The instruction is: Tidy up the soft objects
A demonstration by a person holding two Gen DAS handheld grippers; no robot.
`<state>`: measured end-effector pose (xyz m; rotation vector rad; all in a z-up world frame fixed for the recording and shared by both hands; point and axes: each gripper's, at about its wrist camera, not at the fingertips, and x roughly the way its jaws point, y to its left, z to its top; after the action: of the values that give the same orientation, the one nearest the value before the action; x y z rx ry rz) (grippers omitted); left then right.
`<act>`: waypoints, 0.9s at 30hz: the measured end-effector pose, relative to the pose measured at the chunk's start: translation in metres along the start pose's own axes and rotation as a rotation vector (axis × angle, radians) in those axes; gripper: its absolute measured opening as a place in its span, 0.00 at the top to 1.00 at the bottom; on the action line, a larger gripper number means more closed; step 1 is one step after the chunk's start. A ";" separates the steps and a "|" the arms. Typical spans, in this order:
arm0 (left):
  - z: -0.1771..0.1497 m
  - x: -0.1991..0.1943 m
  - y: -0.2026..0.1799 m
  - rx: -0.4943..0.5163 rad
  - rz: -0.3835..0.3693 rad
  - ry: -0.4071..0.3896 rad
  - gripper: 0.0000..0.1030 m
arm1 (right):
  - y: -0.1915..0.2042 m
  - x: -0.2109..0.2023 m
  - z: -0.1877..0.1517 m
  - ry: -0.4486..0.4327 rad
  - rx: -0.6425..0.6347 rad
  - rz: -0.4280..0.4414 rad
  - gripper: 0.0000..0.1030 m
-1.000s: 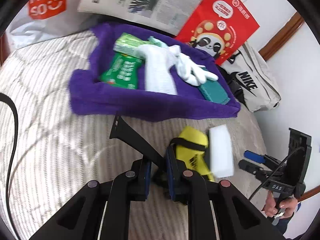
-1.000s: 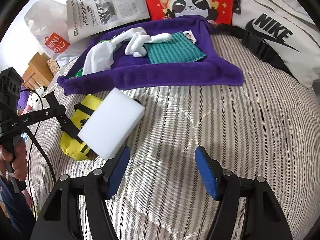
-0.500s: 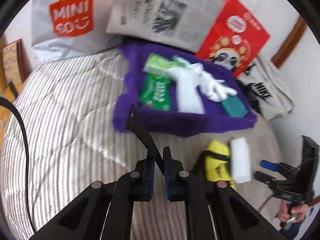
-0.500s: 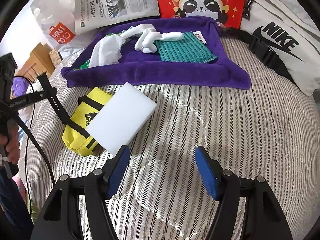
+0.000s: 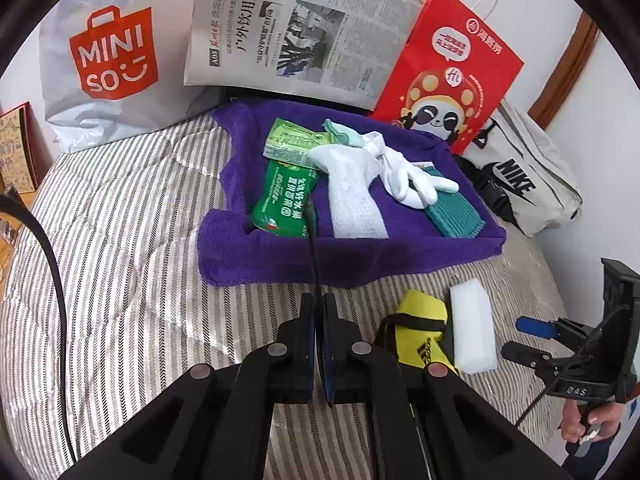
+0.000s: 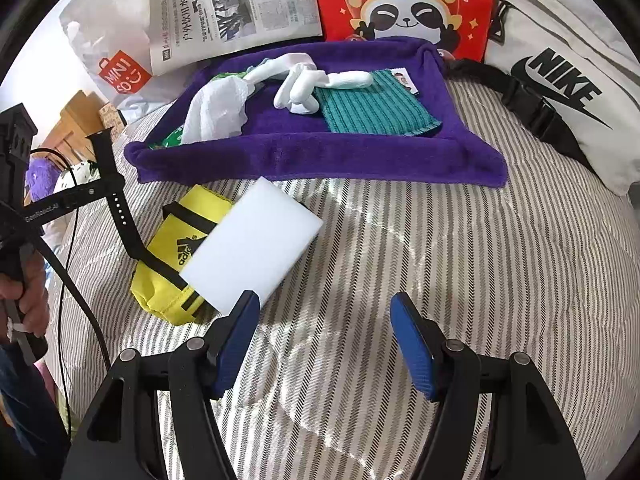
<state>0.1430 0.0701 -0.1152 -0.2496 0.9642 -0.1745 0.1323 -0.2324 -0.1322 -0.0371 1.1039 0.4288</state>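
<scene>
My left gripper is shut on a black watch strap and holds it edge-on above the striped bed; the strap also shows in the right wrist view. A purple cloth tray holds green packets, a white towel, a white glove and a teal cloth. A yellow pouch and a white sponge lie on the bed in front of the tray. My right gripper is open and empty, just right of the sponge.
A Miniso bag, a newspaper and a red panda bag stand behind the tray. A white Nike bag lies at the right. The striped bedcover spreads around.
My left gripper has lifted and pulled back with the strap, away from the yellow pouch, and turned the strap edge-on. The right gripper has drawn back slightly and stays open.
</scene>
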 end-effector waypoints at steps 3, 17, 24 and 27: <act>0.001 0.005 0.002 -0.008 -0.005 -0.003 0.96 | 0.003 0.001 0.004 -0.001 0.020 0.025 0.35; 0.009 -0.019 0.005 -0.007 -0.069 -0.037 0.96 | 0.024 0.023 0.031 0.043 0.138 0.119 0.28; 0.007 -0.016 0.005 0.002 -0.082 -0.025 0.96 | 0.033 0.033 0.036 0.077 0.173 0.165 0.28; 0.006 -0.015 0.006 -0.003 -0.091 -0.020 0.96 | 0.036 0.037 0.039 0.066 0.187 0.197 0.28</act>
<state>0.1400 0.0807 -0.1024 -0.2983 0.9336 -0.2535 0.1666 -0.1783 -0.1397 0.2245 1.2137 0.5012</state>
